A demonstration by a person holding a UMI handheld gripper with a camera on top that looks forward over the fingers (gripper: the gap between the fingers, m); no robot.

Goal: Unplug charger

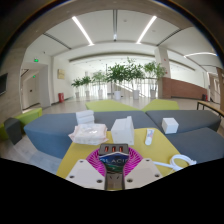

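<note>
My gripper [111, 153] is low over a yellow-green table [78, 152]. Its two white fingers [84, 172] with magenta pads press from both sides on a black charger block [111, 163]. The block has white lettering on its face and three orange-red ports along its top edge. It is held upright between the pads. A white cable [181, 160] lies looped on the table to the right of the fingers. I cannot see any cable or socket joined to the block.
Beyond the fingers on the table are a crumpled white bag [87, 131], a white box [122, 128], a small white item [149, 138] and another white box [170, 124]. Blue-grey sofas [40, 138] ring the table. Potted plants [120, 75] stand further back in the hall.
</note>
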